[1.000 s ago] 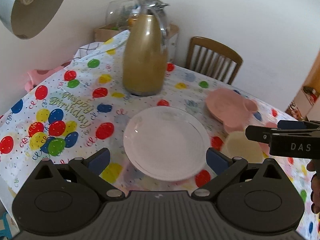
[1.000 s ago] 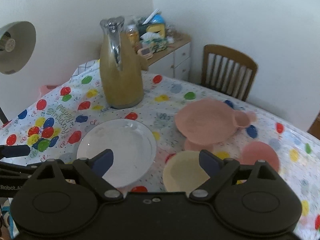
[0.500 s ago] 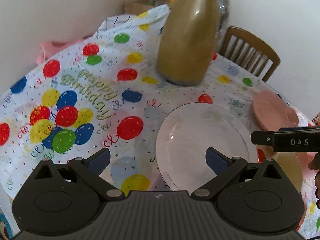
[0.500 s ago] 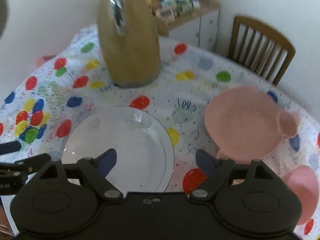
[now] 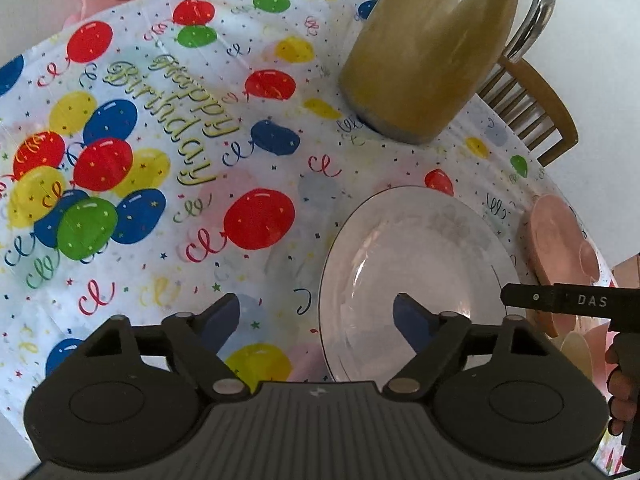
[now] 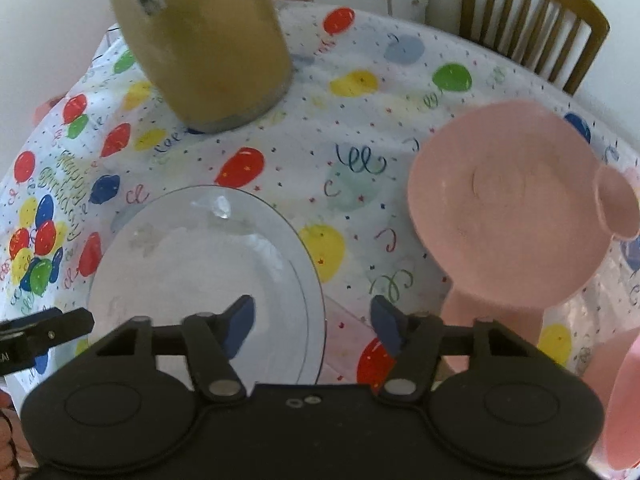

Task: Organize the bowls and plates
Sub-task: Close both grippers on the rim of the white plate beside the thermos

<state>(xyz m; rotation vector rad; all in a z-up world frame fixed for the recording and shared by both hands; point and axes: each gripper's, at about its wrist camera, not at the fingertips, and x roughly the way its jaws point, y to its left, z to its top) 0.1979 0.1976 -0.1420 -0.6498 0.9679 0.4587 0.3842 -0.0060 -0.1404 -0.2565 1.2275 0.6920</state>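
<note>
A clear glass plate (image 5: 416,280) lies on the balloon tablecloth; it also shows in the right wrist view (image 6: 200,272). My left gripper (image 5: 316,320) is open, its jaws standing either side of the plate's left rim, just above it. My right gripper (image 6: 312,320) is open, its jaws standing either side of the plate's right rim. A pink plate with an ear-shaped lobe (image 6: 516,212) lies to the right, resting on another pink dish. A cream bowl (image 5: 576,350) and a pink bowl (image 6: 624,396) sit at the right edge.
A tall gold thermos jug (image 6: 200,40) stands behind the glass plate, also in the left wrist view (image 5: 432,44). A wooden chair (image 6: 532,20) stands at the far side of the table. The tablecloth (image 5: 140,160) drapes over the left edge.
Both grippers have moved forward and down towards the glass plate, which now fills more of each view. The left gripper has shifted left to the plate's left rim. Both stay open.
</note>
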